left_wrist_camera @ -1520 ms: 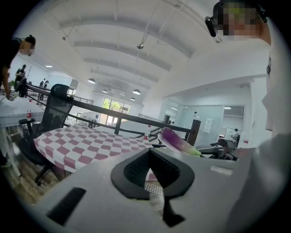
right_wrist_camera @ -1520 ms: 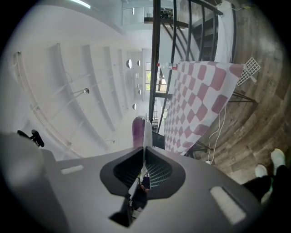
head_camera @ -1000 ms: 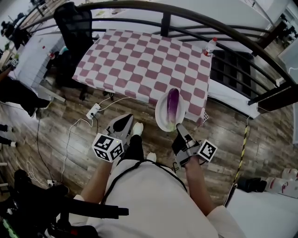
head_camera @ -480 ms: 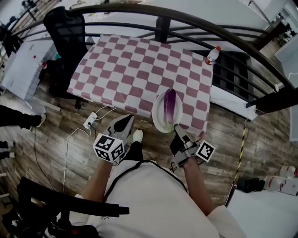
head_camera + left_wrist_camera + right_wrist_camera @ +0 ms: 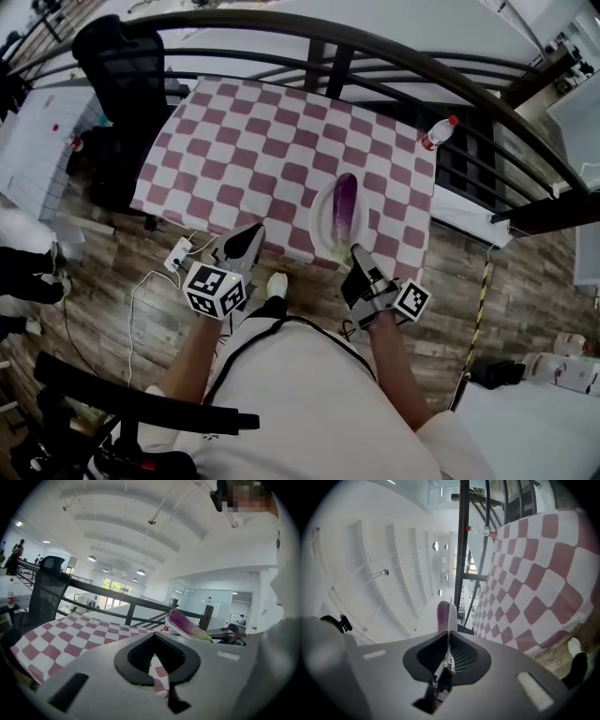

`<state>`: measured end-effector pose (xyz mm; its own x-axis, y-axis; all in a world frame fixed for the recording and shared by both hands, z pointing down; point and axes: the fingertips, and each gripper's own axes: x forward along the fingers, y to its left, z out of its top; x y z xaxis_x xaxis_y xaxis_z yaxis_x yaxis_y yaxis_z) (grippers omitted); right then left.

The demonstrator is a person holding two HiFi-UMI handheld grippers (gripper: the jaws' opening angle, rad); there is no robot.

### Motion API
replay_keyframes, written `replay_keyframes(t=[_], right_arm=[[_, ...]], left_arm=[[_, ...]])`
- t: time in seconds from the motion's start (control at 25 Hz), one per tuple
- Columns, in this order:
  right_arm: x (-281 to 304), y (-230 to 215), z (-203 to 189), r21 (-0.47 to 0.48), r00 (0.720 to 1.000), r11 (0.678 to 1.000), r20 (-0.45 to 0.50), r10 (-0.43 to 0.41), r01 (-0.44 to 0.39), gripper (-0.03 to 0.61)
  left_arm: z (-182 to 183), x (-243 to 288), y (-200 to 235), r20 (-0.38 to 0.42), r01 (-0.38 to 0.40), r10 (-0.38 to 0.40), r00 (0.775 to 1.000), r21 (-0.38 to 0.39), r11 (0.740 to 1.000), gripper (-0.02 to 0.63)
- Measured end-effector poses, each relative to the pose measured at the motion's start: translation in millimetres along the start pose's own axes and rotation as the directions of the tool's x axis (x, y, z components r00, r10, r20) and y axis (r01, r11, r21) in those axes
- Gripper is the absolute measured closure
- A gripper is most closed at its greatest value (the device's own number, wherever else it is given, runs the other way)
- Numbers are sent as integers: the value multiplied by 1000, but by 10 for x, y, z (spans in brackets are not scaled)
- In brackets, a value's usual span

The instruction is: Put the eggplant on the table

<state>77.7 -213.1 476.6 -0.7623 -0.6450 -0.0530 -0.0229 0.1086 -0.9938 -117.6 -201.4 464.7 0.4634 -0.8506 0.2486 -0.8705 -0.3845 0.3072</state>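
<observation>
- Compared with a second ago, the head view is showing the plate (image 5: 328, 225) and the eggplant (image 5: 346, 200) lying farther in over the surface (image 5: 253, 141) rather than hanging past its near edge. Whether the plate is resting on the surface or being held just above it, I cannot tell.
- From above, the right gripper (image 5: 357, 264) is pinching the plate's near rim. The left gripper (image 5: 246, 242) is hovering at the near edge, apart from the plate.
- Left gripper view: its jaws are sitting together with nothing between them. Off to the right, the eggplant is showing side-on above the checked cloth (image 5: 70, 630).
- Right gripper view: the jaws are clamping the thin white rim edge-on, with the eggplant's purple end rising just behind.
- A bottle (image 5: 439, 131) is standing by the surface's far right corner, a black chair (image 5: 122, 56) is sitting at the far left, and a dark railing (image 5: 375, 42) is curving beyond, above the wooden floor (image 5: 122, 272).
</observation>
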Motion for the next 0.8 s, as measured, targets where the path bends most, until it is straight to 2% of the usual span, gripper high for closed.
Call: replay_keyframes(t=[0.52,0.8], right_arm=[[739,-100,256,-14,998,1000,61,-11,12,554],[938,-213,381,-14,998,1000,65,-22,23,555]], left_arm=[[234,604,665,-40,91,-91,995,-9,996,607],[295,825,825,-46,98,-98,994,-5,995,607]])
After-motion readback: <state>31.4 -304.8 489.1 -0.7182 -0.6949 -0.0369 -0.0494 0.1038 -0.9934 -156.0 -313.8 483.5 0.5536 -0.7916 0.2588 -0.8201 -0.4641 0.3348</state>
